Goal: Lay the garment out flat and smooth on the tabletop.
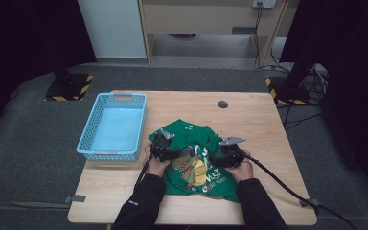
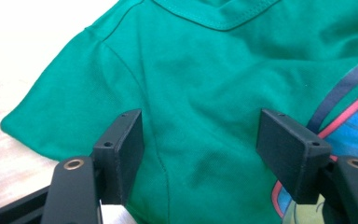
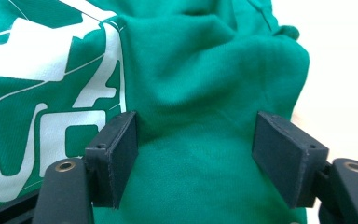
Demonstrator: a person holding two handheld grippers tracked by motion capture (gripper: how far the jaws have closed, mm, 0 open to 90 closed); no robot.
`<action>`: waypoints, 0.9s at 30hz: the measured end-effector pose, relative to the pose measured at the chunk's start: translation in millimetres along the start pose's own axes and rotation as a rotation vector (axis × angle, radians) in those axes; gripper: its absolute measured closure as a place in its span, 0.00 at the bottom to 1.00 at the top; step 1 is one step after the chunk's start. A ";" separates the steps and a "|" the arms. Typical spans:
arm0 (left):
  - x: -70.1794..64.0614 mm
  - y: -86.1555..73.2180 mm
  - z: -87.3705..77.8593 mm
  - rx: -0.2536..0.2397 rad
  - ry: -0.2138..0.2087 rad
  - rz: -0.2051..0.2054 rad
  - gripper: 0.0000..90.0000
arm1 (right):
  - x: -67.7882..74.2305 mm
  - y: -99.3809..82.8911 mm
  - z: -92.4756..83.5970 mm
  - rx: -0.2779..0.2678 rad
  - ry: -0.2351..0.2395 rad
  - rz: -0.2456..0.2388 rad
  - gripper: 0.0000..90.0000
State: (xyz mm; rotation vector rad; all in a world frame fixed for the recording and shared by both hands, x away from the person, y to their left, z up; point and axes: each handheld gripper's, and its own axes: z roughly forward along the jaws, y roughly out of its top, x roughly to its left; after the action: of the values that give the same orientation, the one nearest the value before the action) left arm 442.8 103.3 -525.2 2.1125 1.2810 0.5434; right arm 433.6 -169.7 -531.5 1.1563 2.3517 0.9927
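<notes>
I see a green T-shirt (image 1: 196, 158) lying rumpled, print side up, on the table toward its six o'clock edge. A colourful cartoon print with white lettering (image 3: 51, 93) covers its chest. Its neckline (image 2: 214, 16) points to twelve o'clock, one short sleeve (image 2: 70, 98) spread flat on the wood.

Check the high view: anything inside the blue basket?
No. The blue basket shows a bare floor, while the green T-shirt lies on the table beside it.
</notes>
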 end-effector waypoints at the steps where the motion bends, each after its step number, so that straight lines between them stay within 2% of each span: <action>1: -2.6 -3.7 -2.8 -0.006 -0.004 0.004 0.34 | -0.5 -4.3 -5.4 0.007 -0.003 0.006 0.34; 7: -11.2 -7.8 -9.0 0.008 -0.017 0.013 0.34 | -2.0 -16.2 -21.0 0.032 -0.010 0.008 0.34; 10: -15.5 -7.1 -13.0 0.024 -0.035 0.039 0.34 | -2.8 -20.3 -29.2 0.056 -0.015 0.010 0.35; 12: -12.5 -4.9 -16.0 0.009 -0.048 0.027 0.34 | -3.0 -20.4 -32.8 0.051 -0.024 0.001 0.34; 17: 1.4 11.7 -22.0 -0.022 -0.031 -0.016 0.34 | -10.2 -8.8 -47.2 -0.049 -0.020 0.035 0.34; 20: 6.9 20.7 -20.1 -0.027 -0.009 -0.017 0.34 | -15.6 3.6 -51.3 -0.119 -0.017 0.058 0.33; 22: 10.2 24.0 -16.0 -0.023 -0.001 -0.023 0.33 | -18.5 9.6 -48.8 -0.156 0.002 0.090 0.33; 24: 13.1 24.6 -10.6 -0.017 0.008 -0.031 0.32 | -20.0 13.3 -42.7 -0.193 0.045 0.110 0.32; 25: 14.3 24.1 -8.1 -0.012 0.008 -0.034 0.32 | -20.1 14.7 -38.2 -0.200 0.062 0.113 0.32; 27: 15.8 22.5 -3.1 0.002 0.012 -0.033 0.31 | -17.8 16.7 -28.2 -0.191 0.057 0.095 0.32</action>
State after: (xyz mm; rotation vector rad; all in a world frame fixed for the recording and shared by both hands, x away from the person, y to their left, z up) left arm 462.4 110.3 -507.1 2.0894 1.3213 0.5421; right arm 437.8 -189.1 -499.9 1.1890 2.2043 1.2673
